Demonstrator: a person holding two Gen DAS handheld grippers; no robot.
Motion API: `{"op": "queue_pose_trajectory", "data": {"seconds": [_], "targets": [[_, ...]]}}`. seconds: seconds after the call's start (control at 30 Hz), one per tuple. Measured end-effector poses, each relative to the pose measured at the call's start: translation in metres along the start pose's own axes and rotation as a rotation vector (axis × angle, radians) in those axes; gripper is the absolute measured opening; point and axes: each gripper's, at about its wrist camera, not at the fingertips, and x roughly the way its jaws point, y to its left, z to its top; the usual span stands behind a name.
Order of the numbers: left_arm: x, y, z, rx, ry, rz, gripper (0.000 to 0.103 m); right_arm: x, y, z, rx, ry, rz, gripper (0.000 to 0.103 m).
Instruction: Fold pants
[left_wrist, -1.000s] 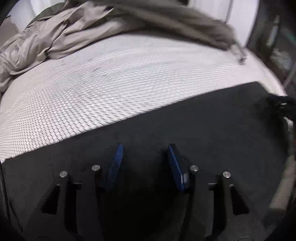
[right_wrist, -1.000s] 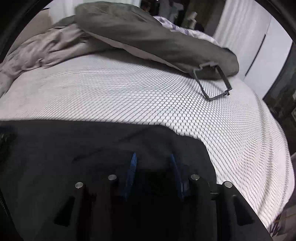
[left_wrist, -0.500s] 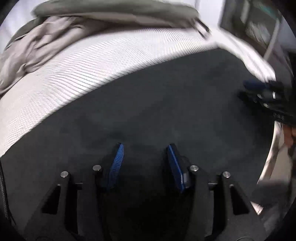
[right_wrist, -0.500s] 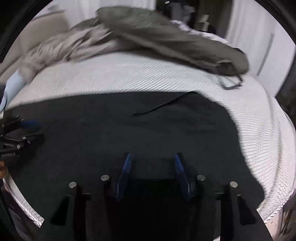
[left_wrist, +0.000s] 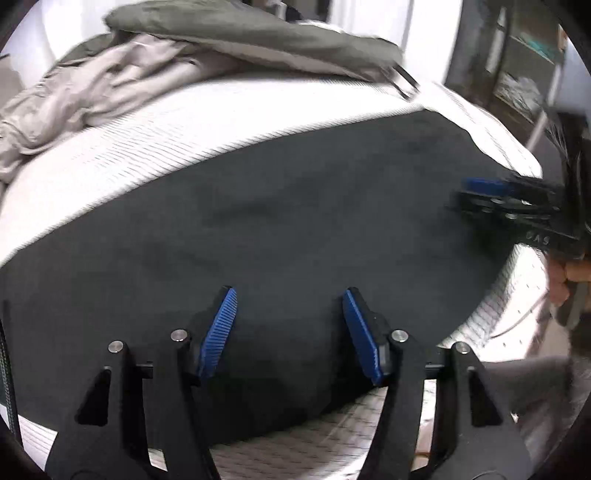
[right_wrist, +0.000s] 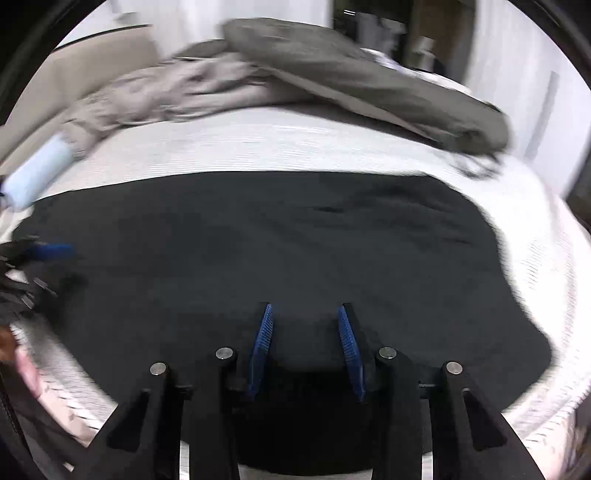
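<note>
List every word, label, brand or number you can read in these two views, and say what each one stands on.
"SAS" or "5A5", pale characters on the black body of the right tool, seen at the edge of the left wrist view; blurred, so the reading is uncertain.
Black pants: no label or print shows.
White bed cover: woven pattern only, no text.
Shelf items in the background: too blurred to read.

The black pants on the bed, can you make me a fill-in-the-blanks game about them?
1. The pants are colored ____.
2. They lie spread on a ____ bedcover.
3. The left tool has its blue pads standing ____.
4. Behind the pants sits a heap of ____ bedding.

Missing words: black; white; apart; gray
</note>
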Motion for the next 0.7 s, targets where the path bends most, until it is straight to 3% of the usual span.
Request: {"op": "queue_pose_trajectory", "data": {"seconds": [0.07,0.13,0.2,0.23,0.27,0.3,0.33,0.47,0.57,0.6,0.7], "targets": [[0.005,-0.010,-0.010,0.068,-0.009,0.038,0.059,0.008,0.025,-0.003,-0.067,0.029,0.076,0.041],[0.000,0.000,-0.018,0.064,0.000,0.035,0.061,0.022,0.033,-0.013,-0.145,0.058,0.034,0.041],[-0.008,0.017,-0.025,0.025,-0.007,0.060,0.065,0.024,0.015,-0.021,-0.176,0.057,-0.089,0.046],[-0.010,0.028,-0.028,0.005,-0.011,0.071,0.067,0.023,-0.001,-0.023,-0.166,0.057,-0.175,0.050],[-0.013,0.041,-0.033,-0.019,-0.012,0.083,0.067,0.021,-0.022,-0.025,-0.144,0.054,-0.285,0.060],[-0.017,0.050,-0.038,-0.038,-0.015,0.087,0.067,0.020,-0.042,-0.027,-0.110,0.051,-0.366,0.062],[-0.023,0.061,-0.043,-0.060,-0.020,0.087,0.067,0.018,-0.056,-0.028,-0.069,0.056,-0.390,0.062],[-0.055,0.107,-0.056,-0.133,-0.074,0.124,0.067,-0.010,-0.088,-0.029,0.149,0.000,-0.228,0.062],[-0.071,0.158,-0.065,-0.300,-0.112,0.184,0.067,-0.026,-0.078,-0.035,0.237,-0.067,-0.100,0.062],[-0.069,0.172,-0.068,-0.331,-0.103,0.197,0.067,-0.024,-0.075,-0.035,0.250,-0.069,-0.046,0.062],[-0.055,0.201,-0.077,-0.299,-0.034,0.261,0.063,-0.012,-0.039,-0.037,0.141,-0.025,-0.047,0.062]]}}
